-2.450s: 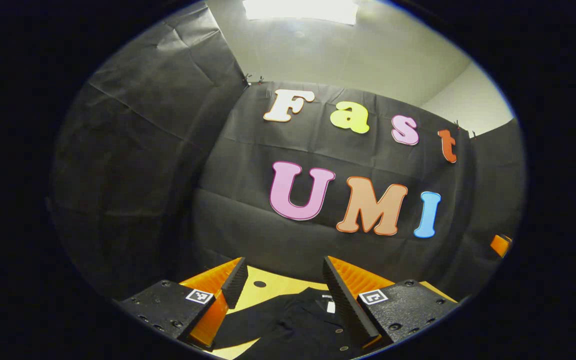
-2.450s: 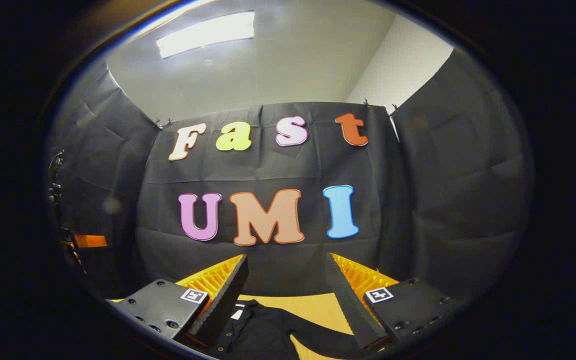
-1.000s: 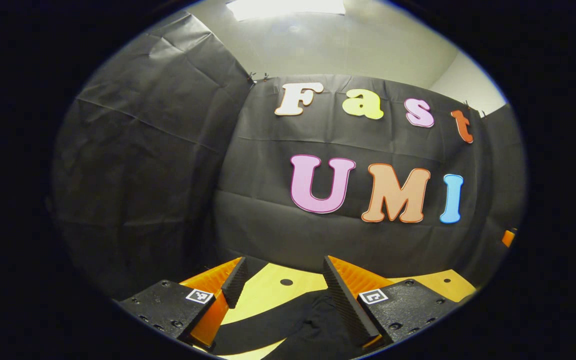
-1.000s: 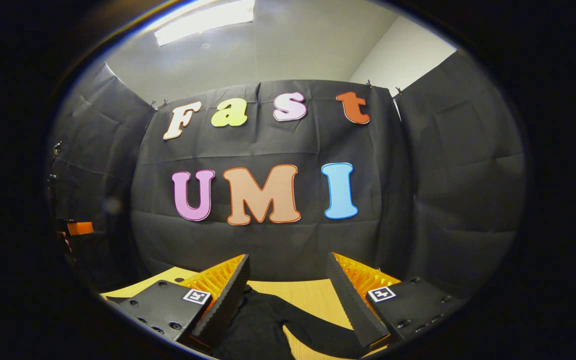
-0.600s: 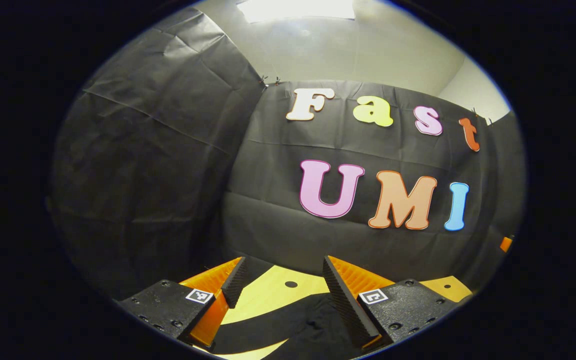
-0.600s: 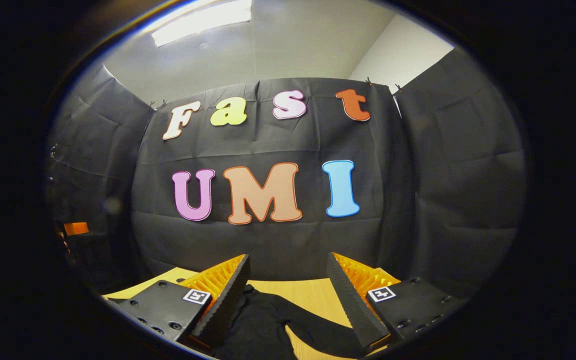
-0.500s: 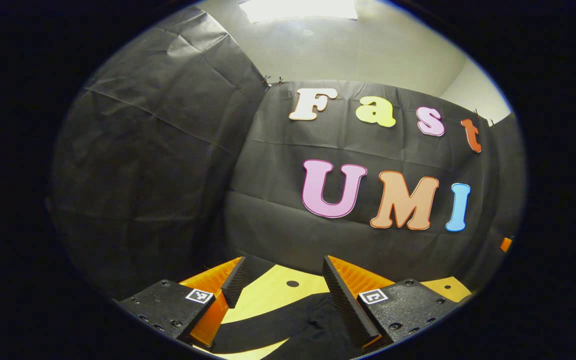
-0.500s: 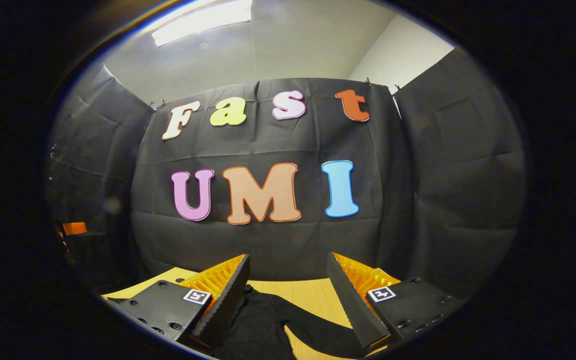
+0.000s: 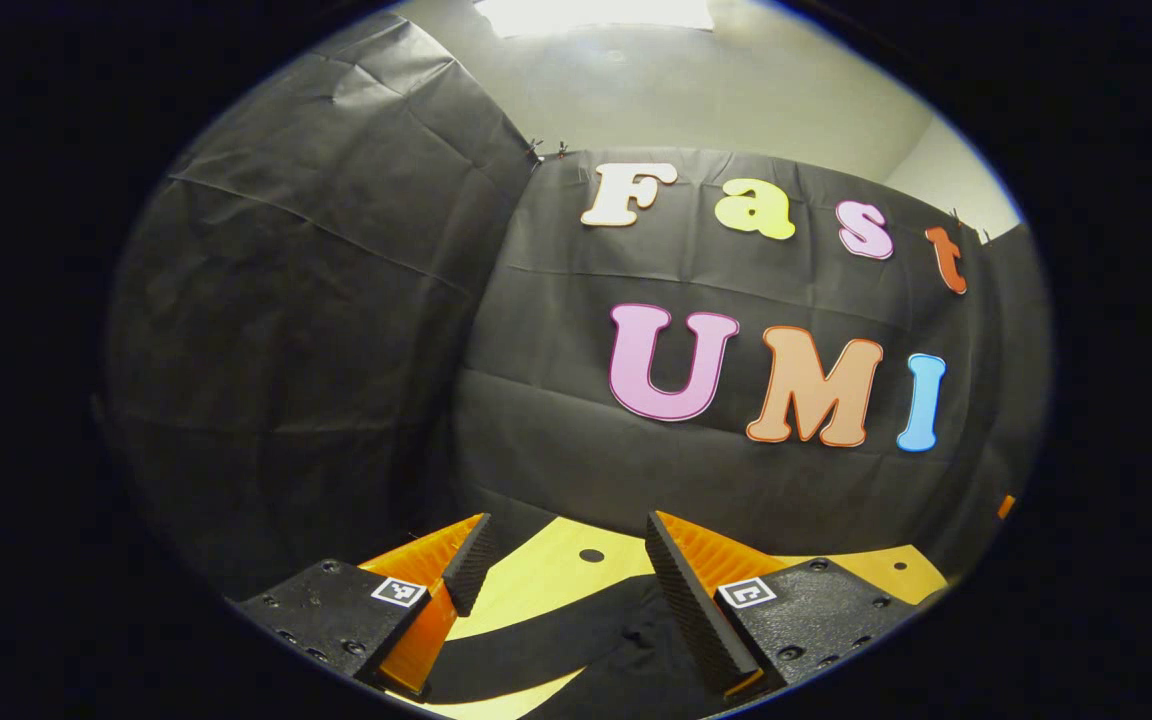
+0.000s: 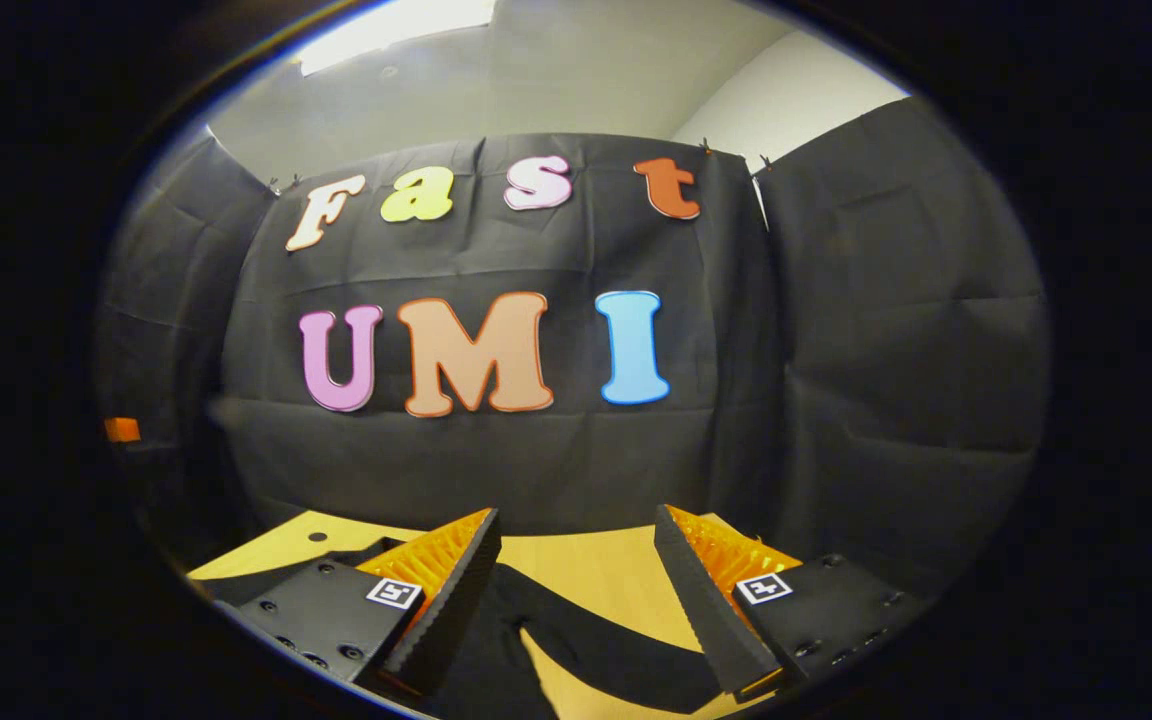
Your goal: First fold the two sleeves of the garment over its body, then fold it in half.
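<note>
Both views dim overall. Light comes from a ceiling panel (image 9: 596,12), overexposed with glare; the second panel (image 10: 396,22) is also blown out. Table (image 10: 616,575) moderately lit. Garment (image 9: 556,640) reads as flat black, no detail. Strong fisheye bending at edges. Right gripper view slightly blurred.

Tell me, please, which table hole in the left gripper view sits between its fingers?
The central hole; the other hole lies far aside, outside them.

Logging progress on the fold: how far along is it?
Nothing looks folded: a sleeve lies stretched out on the table. Left gripper and right gripper are open above the black garment, holding nothing. Both sleeve folds and the halving remain.
</note>
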The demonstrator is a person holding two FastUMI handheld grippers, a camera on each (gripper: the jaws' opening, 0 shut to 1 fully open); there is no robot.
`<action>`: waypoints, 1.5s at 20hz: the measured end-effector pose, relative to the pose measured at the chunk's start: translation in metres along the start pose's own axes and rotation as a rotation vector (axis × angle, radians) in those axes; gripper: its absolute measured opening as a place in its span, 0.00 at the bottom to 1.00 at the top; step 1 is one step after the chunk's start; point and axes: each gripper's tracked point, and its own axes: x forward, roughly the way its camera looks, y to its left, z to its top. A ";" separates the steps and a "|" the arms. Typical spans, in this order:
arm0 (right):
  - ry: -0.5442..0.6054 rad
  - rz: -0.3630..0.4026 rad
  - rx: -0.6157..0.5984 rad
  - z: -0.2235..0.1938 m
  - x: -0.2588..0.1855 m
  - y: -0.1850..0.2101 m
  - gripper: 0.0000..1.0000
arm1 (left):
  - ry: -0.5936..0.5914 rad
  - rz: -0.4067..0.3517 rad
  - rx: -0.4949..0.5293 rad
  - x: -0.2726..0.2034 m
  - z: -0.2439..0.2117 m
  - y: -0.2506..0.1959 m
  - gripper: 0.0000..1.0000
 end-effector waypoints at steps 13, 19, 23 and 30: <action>0.545 -0.180 0.090 -0.227 0.044 -0.096 0.99 | 0.027 0.000 0.050 -0.002 -0.008 -0.008 0.87; 0.668 -0.206 0.145 -0.283 0.050 -0.114 0.96 | 0.058 0.042 0.050 -0.006 -0.022 0.005 0.87; 0.719 -0.183 0.159 -0.305 0.053 -0.110 0.99 | 0.064 0.050 0.036 -0.008 -0.025 0.007 0.87; 0.739 -0.156 0.028 -0.318 0.051 -0.108 0.99 | 0.081 0.049 0.026 -0.007 -0.035 0.006 0.87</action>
